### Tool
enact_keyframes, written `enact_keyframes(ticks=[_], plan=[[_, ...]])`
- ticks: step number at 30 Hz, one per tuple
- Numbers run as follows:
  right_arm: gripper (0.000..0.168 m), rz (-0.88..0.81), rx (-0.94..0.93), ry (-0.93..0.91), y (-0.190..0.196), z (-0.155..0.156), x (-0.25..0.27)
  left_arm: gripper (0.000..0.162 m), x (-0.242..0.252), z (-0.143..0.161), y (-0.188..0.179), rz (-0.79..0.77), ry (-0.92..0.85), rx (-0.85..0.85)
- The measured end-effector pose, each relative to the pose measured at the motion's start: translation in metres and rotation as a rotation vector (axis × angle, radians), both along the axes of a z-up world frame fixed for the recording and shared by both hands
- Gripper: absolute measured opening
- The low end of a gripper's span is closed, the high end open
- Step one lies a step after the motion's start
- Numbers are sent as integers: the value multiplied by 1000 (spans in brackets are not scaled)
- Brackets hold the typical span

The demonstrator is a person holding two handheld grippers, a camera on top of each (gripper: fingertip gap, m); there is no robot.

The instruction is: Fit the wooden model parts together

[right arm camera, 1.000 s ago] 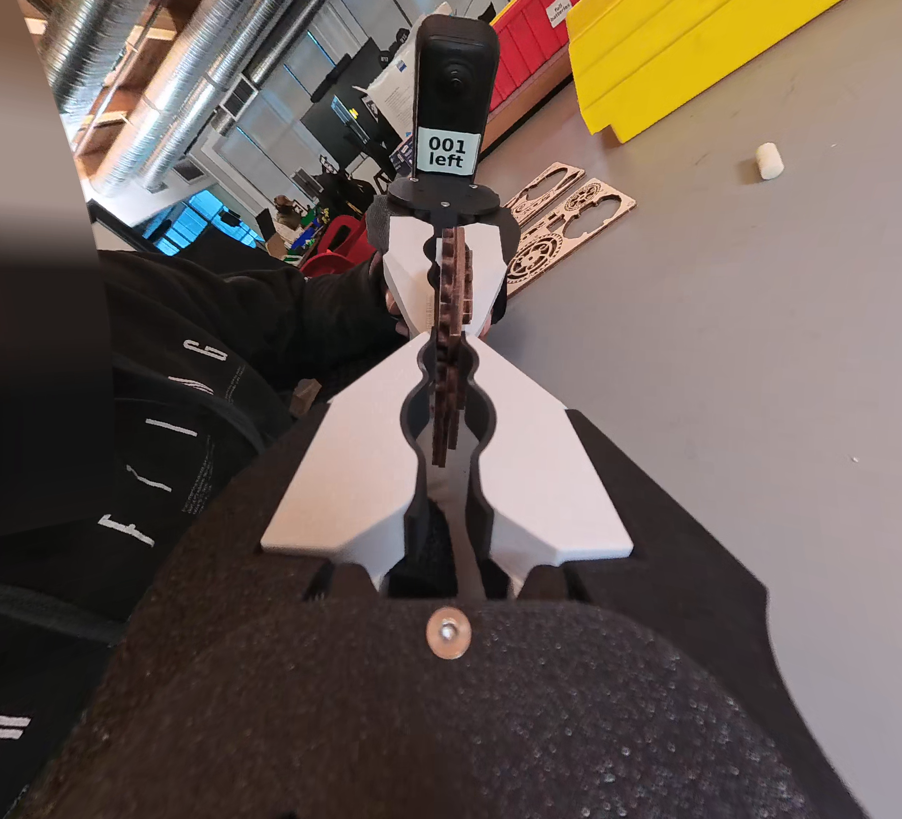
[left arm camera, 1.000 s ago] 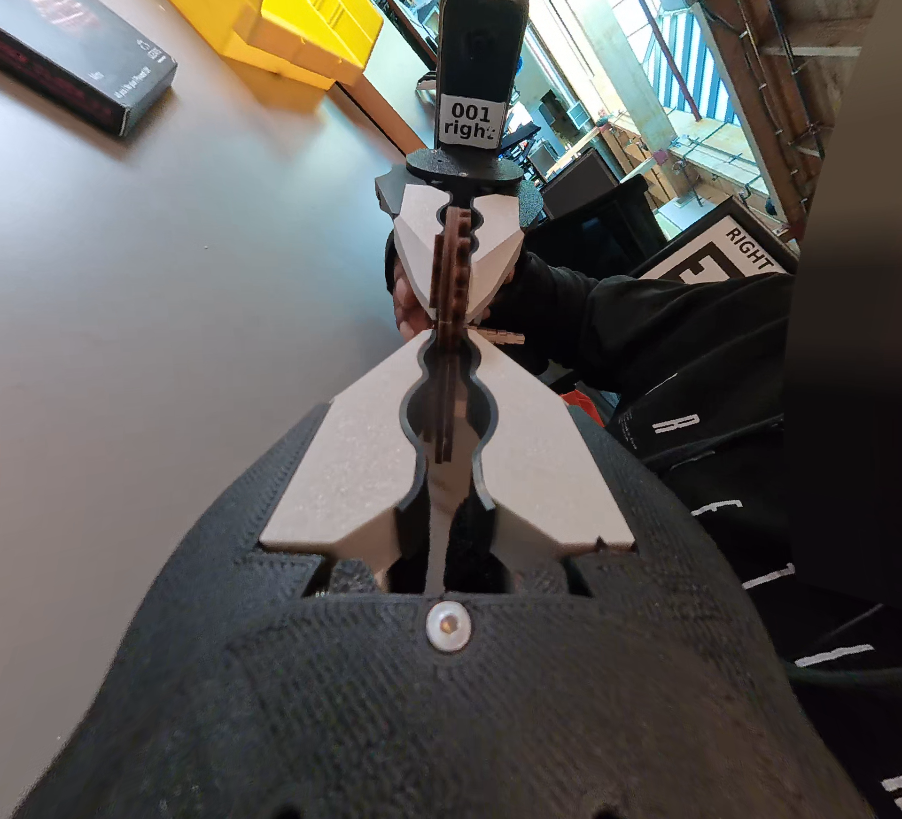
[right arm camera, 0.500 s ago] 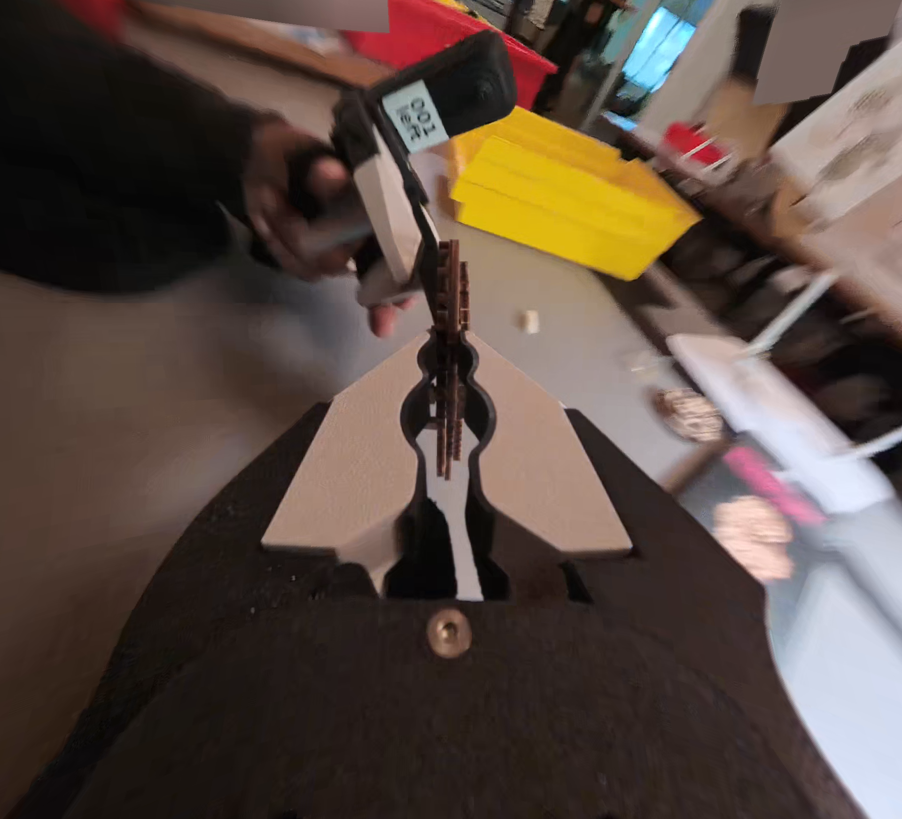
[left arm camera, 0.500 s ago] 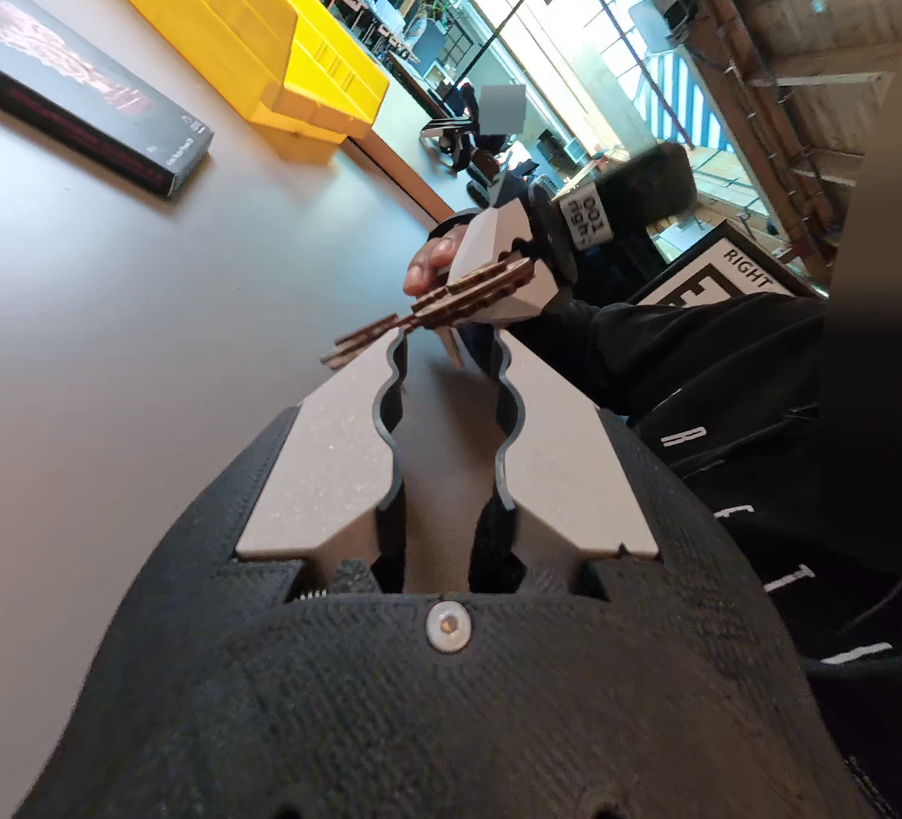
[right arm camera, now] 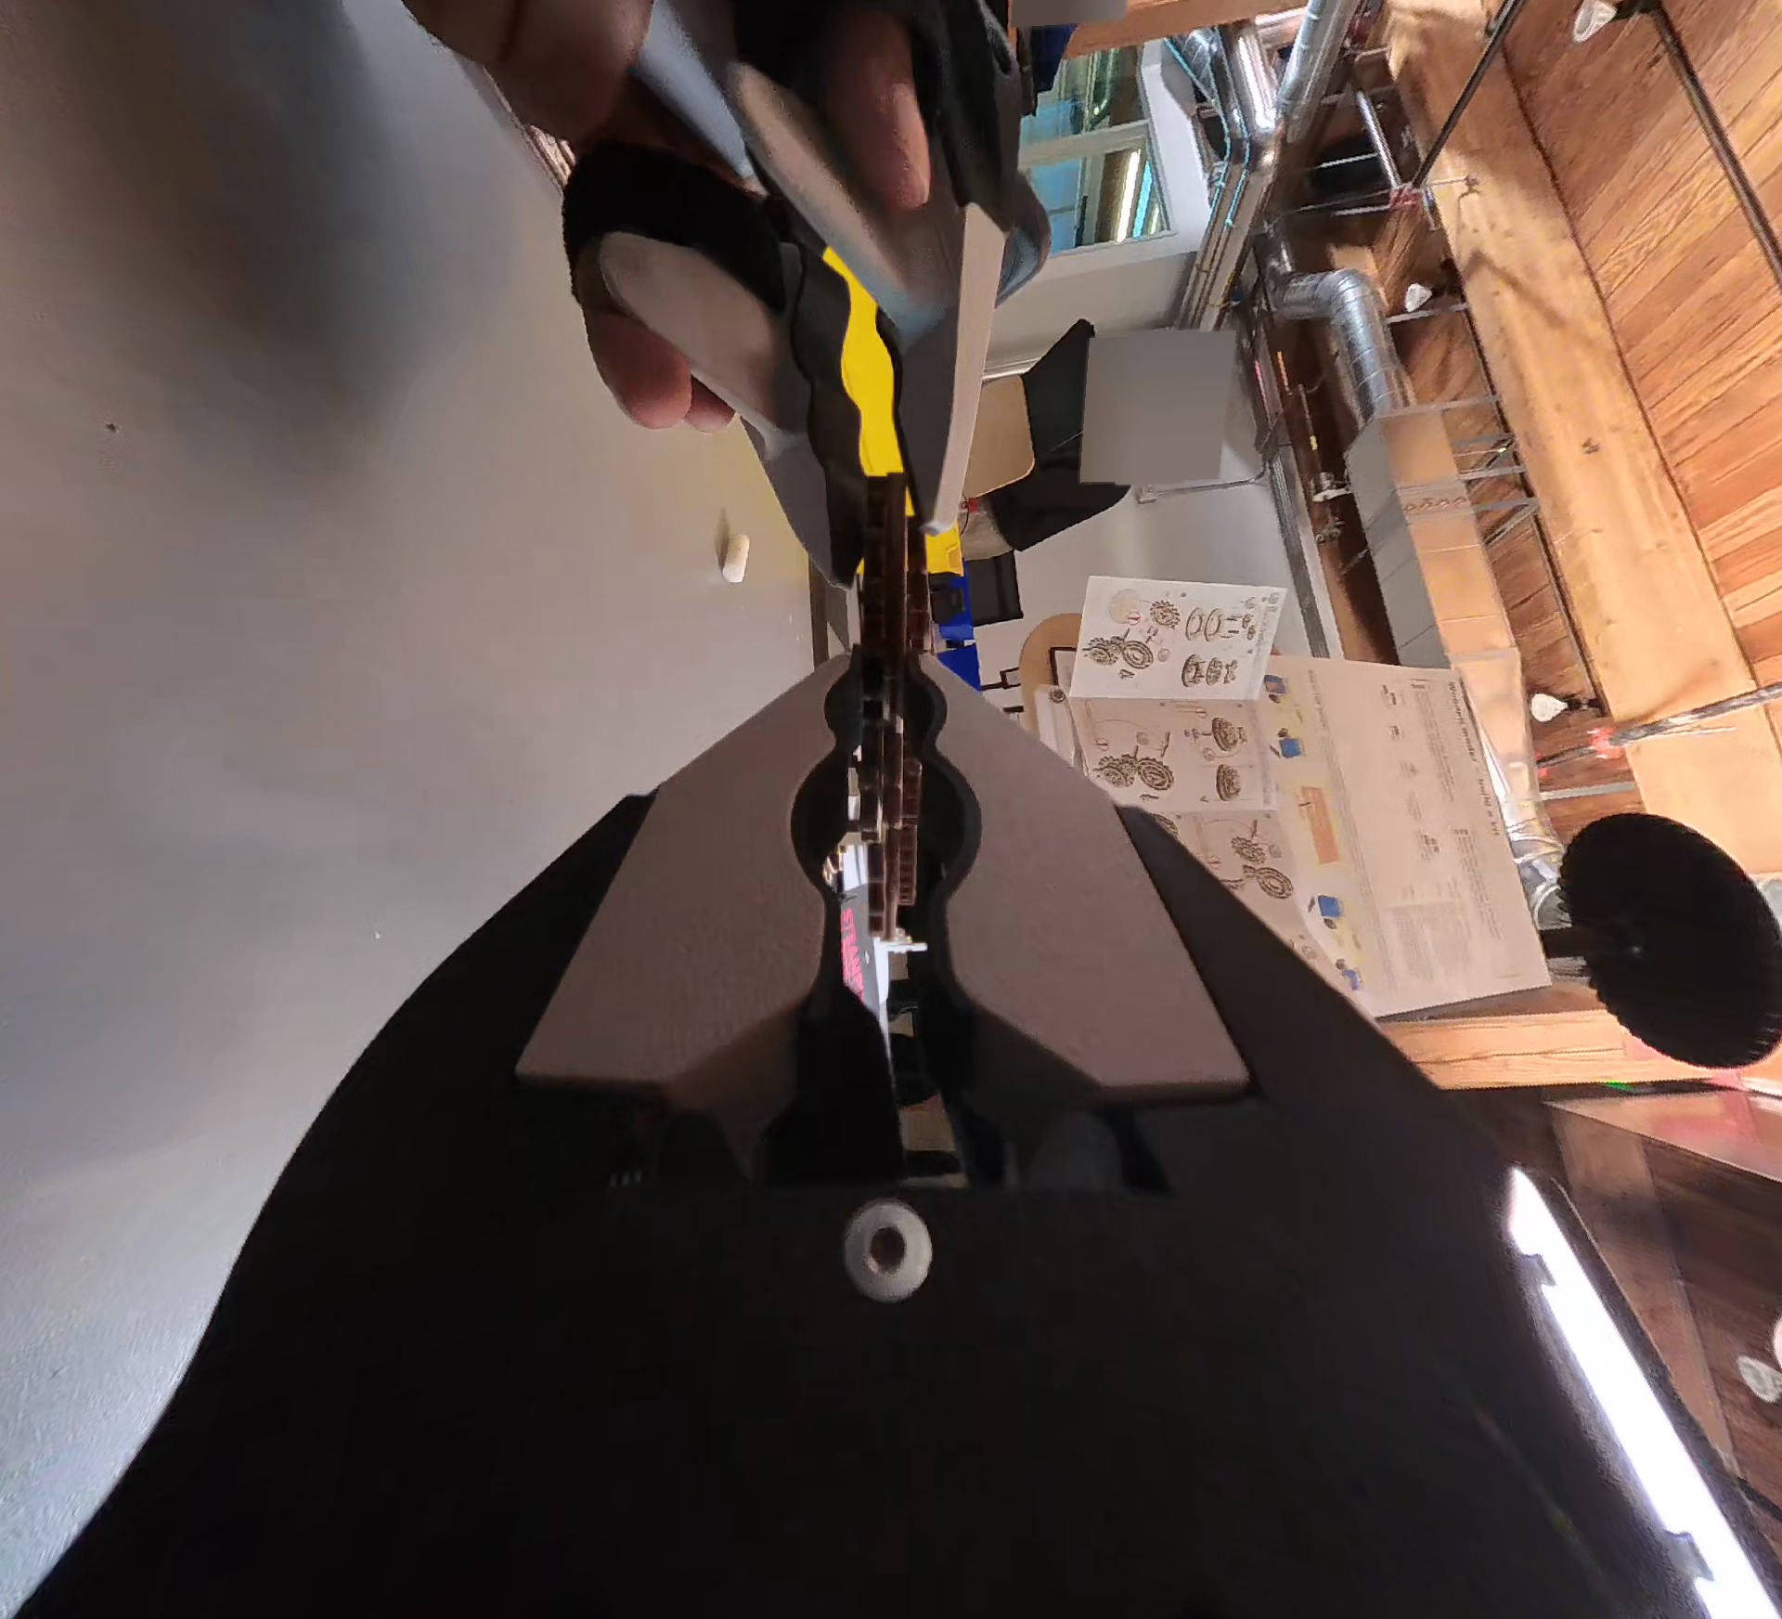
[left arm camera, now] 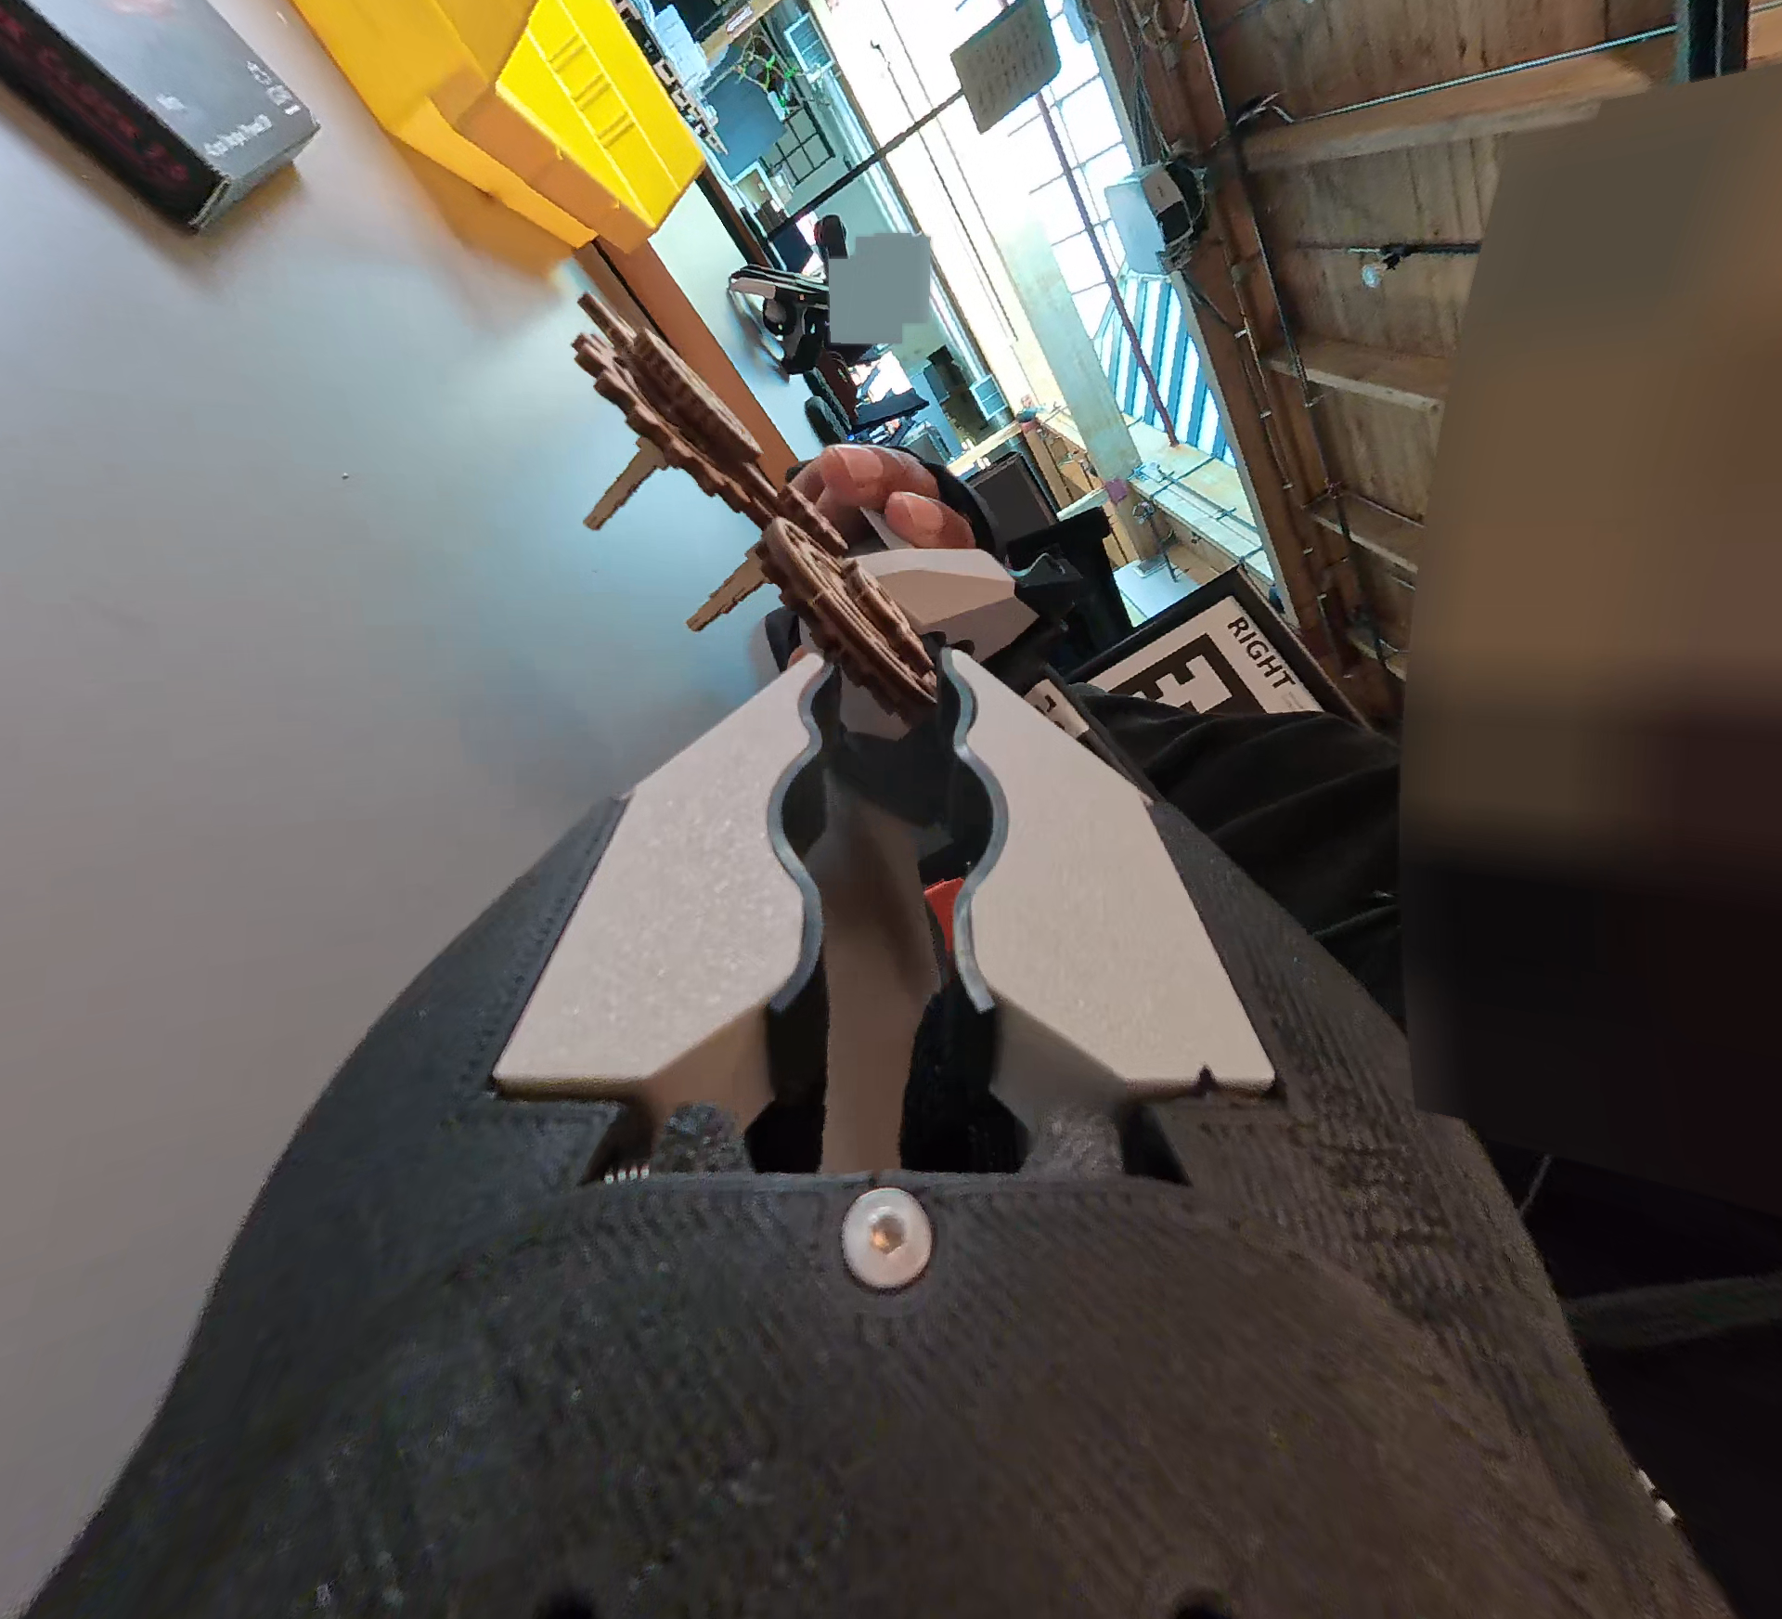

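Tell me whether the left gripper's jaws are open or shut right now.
Open. In the left wrist view the left gripper shows a clear gap between its grey fingers, and the brown wooden gear assembly sits beyond their tips.

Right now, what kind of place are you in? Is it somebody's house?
Probably not a house: it looks like a big workshop or maker space. There are yellow storage bins on a grey worktable, shiny air ducts along a wooden wall, and assembly instruction sheets.

Dark brown wooden gear assembly, toothed discs stacked on pale pegs, held edge-on above the tabletop, clamped in the right hand-held gripper
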State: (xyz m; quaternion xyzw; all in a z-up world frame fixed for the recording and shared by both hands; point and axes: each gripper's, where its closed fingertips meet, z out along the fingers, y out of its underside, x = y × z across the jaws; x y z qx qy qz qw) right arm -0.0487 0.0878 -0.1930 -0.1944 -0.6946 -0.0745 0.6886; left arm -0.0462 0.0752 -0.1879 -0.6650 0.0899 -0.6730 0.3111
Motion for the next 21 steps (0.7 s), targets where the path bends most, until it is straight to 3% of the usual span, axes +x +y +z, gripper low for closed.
enact_keyframes(ticks=[3, 6, 9, 13, 15, 18, 21], plan=[[11, -5, -27, 18, 2, 1, 1, 13, -1, 2, 0, 16, 33, 54], [21, 25, -220, 78, 3, 15, 9, 12, -5, 10, 1, 57, 71, 158], [20, 77, -639, 170, 6, 30, 19, 11, -10, 18, 3, 104, 107, 264], [20, 232, -1489, 155, -4, 23, 16, 12, -8, 27, 1, 157, 182, 435], [29, 337, -1807, 156, -13, 25, 10, 11, -4, 29, -3, 162, 212, 503], [28, 444, -2030, 190, -17, 31, 2, 11, 3, 32, -9, 160, 237, 577], [14, 532, -2105, 214, -21, 40, 1, 11, 10, 27, -14, 141, 284, 628]])
